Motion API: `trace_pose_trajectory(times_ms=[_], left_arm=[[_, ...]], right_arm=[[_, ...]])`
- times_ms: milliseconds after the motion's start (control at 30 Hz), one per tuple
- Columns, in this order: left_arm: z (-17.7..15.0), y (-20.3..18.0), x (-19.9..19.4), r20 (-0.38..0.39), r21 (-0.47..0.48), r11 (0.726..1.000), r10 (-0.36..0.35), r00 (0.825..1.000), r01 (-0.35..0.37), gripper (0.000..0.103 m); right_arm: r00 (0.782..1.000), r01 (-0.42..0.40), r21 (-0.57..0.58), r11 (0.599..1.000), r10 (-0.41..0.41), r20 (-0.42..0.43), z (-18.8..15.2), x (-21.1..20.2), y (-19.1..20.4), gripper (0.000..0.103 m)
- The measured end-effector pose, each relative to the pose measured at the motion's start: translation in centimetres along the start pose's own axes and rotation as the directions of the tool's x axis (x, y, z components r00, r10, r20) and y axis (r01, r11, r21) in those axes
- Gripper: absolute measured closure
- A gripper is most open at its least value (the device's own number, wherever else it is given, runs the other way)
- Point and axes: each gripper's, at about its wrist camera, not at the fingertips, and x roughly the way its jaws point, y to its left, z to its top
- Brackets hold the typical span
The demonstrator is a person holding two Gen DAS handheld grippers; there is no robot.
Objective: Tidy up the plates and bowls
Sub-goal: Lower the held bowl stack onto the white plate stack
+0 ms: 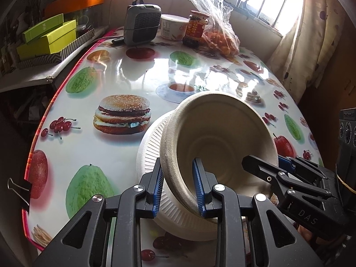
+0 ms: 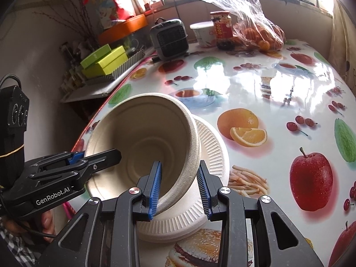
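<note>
A beige paper bowl point(image 1: 222, 133) is tilted over a white ridged paper plate point(image 1: 151, 149) on the fruit-print table. My left gripper point(image 1: 179, 185) is shut on the bowl's near rim, one finger inside and one outside. My right gripper point(image 2: 180, 187) is shut on the bowl's point(image 2: 144, 138) opposite rim above the plate point(image 2: 211, 146). The right gripper also shows in the left wrist view point(image 1: 267, 166), and the left gripper in the right wrist view point(image 2: 98, 155). The bowl leans on the plate's edge.
At the table's far end stand a grey heater point(image 1: 142, 25), a white tub point(image 1: 172, 26), a jar point(image 1: 195, 29) and a bag of oranges point(image 1: 222, 37). Green boxes point(image 1: 46, 37) sit on a shelf to the left. A binder clip point(image 1: 20, 189) grips the left table edge.
</note>
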Motion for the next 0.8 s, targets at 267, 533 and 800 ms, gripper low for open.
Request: trace_pose_trajectory(times_ms=[267,533,800], left_arm=[[0.01,0.11,0.35,-0.008,-0.003,1.0,-0.001,1.0,0.001,0.076],[-0.08,0.14,0.44,-0.008,-0.003,1.0,0.004,1.0,-0.004,0.076],[0.06,0.17,0.39,0.002,0.005,1.0,0.01,1.0,-0.01,0.067]], right_arm=[[1.0,0.002,0.005,1.0,-0.002,0.004,-0.01,-0.03,-0.1,0.072],[1.0,0.006,0.009,1.0,-0.006,0.006,0.05,-0.02,-0.2,0.071],[1.0,0.018,0.021,1.0,-0.018,0.017,0.04,-0.28,-0.48,0.065]])
